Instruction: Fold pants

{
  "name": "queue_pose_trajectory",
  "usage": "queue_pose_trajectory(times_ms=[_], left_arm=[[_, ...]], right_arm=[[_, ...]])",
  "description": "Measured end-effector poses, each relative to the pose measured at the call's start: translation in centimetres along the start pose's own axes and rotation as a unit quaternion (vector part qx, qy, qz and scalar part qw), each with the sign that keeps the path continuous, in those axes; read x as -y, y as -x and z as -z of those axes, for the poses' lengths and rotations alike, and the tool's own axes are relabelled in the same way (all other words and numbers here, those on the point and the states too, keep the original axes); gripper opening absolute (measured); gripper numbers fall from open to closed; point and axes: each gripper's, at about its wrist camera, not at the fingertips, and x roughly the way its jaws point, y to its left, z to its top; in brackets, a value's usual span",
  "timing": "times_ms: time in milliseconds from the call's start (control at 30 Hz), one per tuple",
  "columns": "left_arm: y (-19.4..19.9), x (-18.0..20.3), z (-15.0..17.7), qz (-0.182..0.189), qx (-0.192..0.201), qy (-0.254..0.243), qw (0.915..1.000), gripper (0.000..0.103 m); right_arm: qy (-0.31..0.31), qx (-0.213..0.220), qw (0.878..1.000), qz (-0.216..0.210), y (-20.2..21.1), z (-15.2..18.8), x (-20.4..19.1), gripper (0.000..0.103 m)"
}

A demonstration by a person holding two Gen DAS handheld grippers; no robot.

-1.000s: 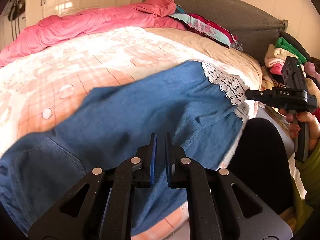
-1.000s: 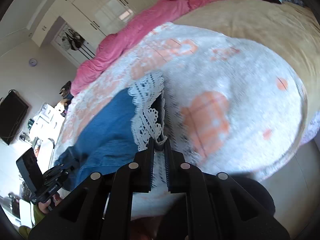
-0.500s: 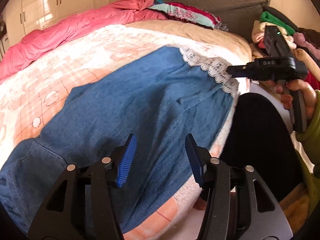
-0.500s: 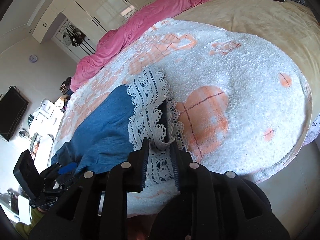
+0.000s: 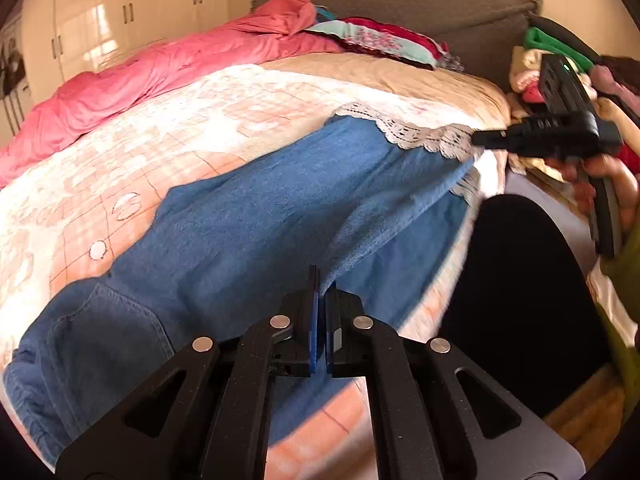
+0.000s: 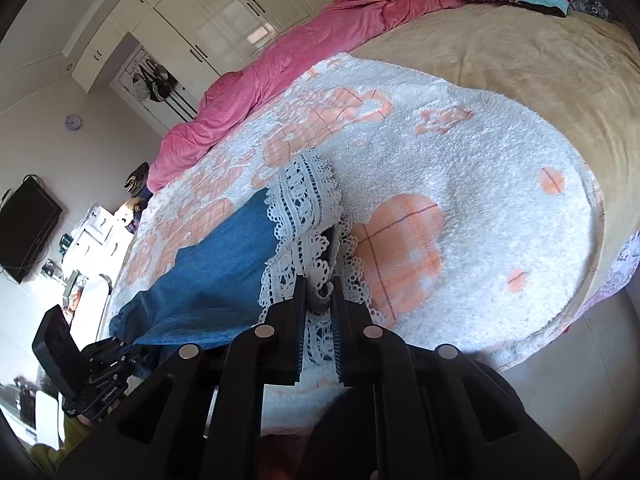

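Blue denim pants (image 5: 248,216) with white lace hems (image 5: 416,136) lie across a white and orange blanket (image 5: 132,148) on the bed. My left gripper (image 5: 322,280) is shut on a raised fold of denim along the near leg edge. My right gripper (image 6: 320,284) is shut on the lace hem (image 6: 304,204) at the leg end, with bunched lace between its fingers. The right gripper also shows in the left wrist view (image 5: 480,136), touching the lace. The left gripper shows in the right wrist view (image 6: 128,350) at the denim's near edge.
A pink duvet (image 5: 160,68) lies along the far side of the bed, with patterned pillows (image 5: 376,40) against a grey headboard (image 5: 420,4). A heap of clothes (image 5: 536,68) sits at the right. A dark round shape (image 5: 516,280) is beside the bed. White wardrobes (image 6: 224,16) stand behind.
My left gripper opened half a second ago and has now shut on a fold of denim, lifting it. My right gripper loosened on the lace hem and holds it again.
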Motion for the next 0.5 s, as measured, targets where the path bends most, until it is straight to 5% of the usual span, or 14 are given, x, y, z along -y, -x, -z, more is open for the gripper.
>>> queue_pose_trajectory(times_ms=[200,500], left_arm=[[-1.3,1.8,1.3,-0.023,-0.034,-0.039,0.9984,0.0],[-2.4,0.3,2.4,-0.024,-0.061,-0.006,0.9978,0.001]], right_arm=[[0.011,-0.034,0.999,0.032,-1.0,1.1,0.7,0.011],[0.029,-0.048,0.997,0.056,-2.2,1.8,1.3,0.016]])
